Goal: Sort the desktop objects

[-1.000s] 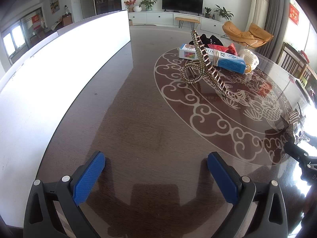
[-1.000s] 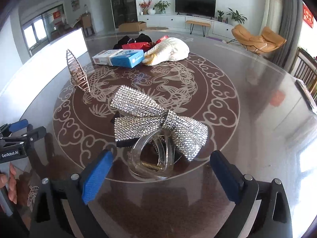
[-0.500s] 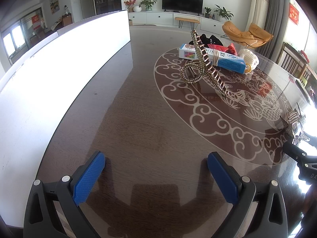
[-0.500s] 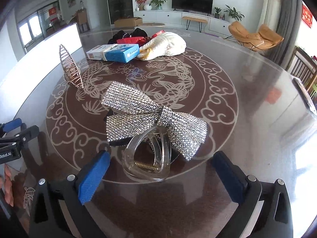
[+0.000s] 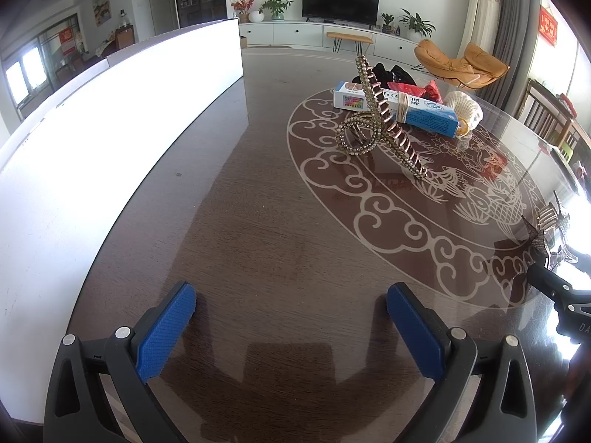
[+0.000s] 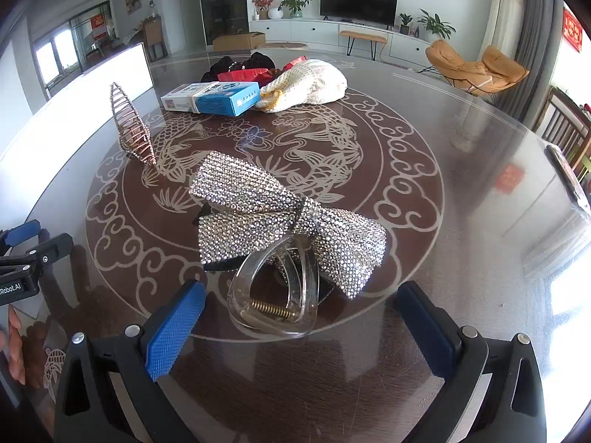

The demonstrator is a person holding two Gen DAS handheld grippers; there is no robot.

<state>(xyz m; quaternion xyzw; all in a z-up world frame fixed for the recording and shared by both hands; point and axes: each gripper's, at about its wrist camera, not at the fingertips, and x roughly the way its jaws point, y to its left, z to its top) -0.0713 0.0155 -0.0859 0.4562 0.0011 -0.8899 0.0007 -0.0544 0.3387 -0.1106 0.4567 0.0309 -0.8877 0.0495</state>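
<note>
The right gripper (image 6: 299, 317), spread wide, brackets the clear claw clip (image 6: 275, 291) (rhinestone bow (image 6: 280, 217) just beyond); the clip's spring lies crosswise.

A home living room: television (image 6: 358, 2), orange lounge chair (image 6: 476, 68), potted plants (image 6: 293, 2).

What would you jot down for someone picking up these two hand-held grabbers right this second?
Left gripper: open, empty, over bare table.
Right gripper: open, fingers either side of the clear claw clip with the rhinestone bow; not gripped yet.
Gold claw clip stands further in, near the blue box and knitted cream item.
Done: nothing visibly sorted. Left: everything.
</note>
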